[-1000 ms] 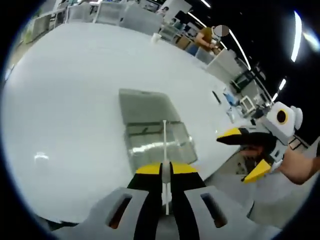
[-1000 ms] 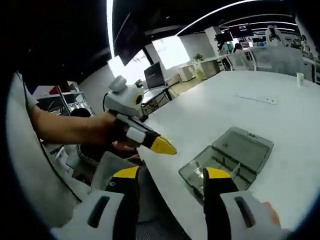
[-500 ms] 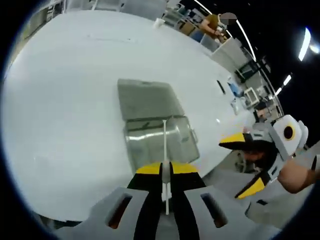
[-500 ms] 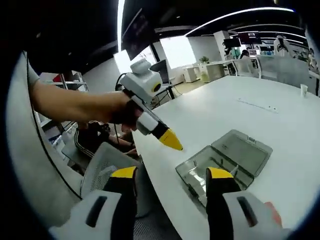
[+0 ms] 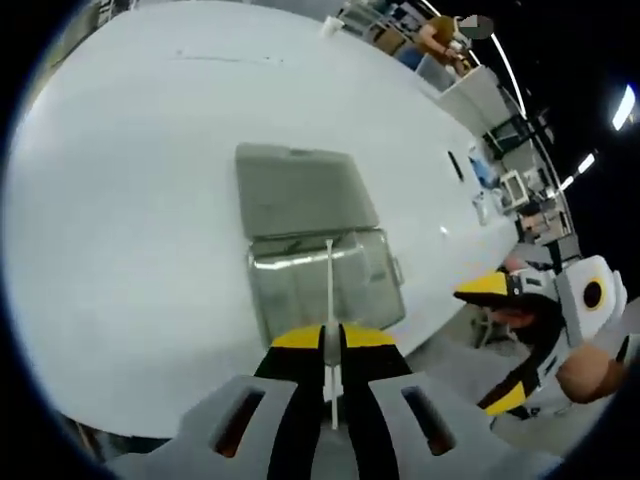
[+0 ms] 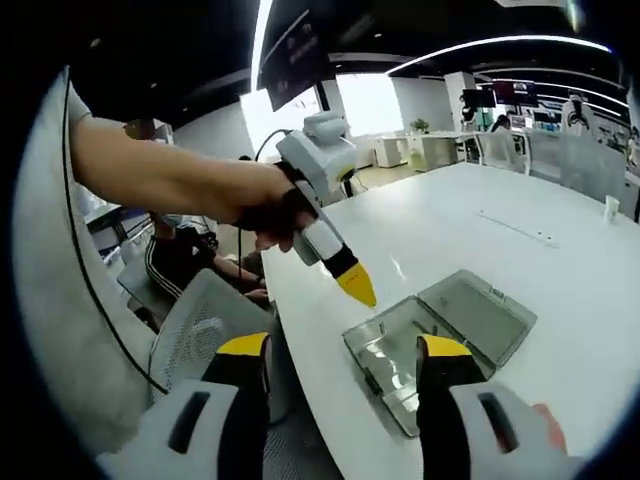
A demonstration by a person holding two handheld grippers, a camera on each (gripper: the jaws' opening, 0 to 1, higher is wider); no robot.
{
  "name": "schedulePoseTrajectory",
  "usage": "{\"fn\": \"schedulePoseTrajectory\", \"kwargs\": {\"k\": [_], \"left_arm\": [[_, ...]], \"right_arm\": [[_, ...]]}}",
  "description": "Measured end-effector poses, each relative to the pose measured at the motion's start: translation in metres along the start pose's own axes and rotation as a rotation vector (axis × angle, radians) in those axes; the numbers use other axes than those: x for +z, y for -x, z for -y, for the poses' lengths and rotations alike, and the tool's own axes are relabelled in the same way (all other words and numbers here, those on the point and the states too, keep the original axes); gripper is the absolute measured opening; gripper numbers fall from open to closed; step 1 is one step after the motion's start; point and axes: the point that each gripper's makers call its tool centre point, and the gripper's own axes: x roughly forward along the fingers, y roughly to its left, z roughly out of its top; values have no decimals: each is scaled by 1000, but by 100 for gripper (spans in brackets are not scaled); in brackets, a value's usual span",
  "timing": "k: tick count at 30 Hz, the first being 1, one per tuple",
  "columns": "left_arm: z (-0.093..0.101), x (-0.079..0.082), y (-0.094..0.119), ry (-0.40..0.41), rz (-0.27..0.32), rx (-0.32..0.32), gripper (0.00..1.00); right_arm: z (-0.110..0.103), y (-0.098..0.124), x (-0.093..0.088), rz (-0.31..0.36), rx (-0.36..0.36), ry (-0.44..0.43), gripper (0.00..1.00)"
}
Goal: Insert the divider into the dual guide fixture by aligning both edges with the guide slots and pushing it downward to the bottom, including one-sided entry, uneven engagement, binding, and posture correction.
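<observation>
Left gripper, yellow-tipped jaws pressed together on the lower end of a thin white divider, which is seen edge-on as a narrow upright strip rising over the open compartment of the case. The dual guide fixture is a shallow box of smoky translucent plastic with rounded corners, its flat hinged lid folded back onto the table beyond it; the guide slots inside are too small and too glossy to make out. In the right gripper view the right gripper hangs with jaws wide apart and nothing between them, off the near edge of the table, with the box partly hidden behind its right jaw. The left gripper appears there from the left, held in a bare hand, its yellow tip angled down above the box; the divider cannot be distinguished at that size. The surface is a large, smooth, glossy white table, rounded at its edge. Around it lies an open-plan office: ceiling light strips, bright windows, desks, a grey mesh chair beside the table edge, and a seated person, partly hidden, behind it.
</observation>
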Motion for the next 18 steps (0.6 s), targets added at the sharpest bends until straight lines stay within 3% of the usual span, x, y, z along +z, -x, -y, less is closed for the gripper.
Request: {"fn": "schedulePoseTrajectory", "kwargs": {"k": [18], "left_arm": [[-3, 0, -14, 43, -24, 37, 1]], "right_arm": [[-1, 0, 0, -17, 5, 55, 58]]}}
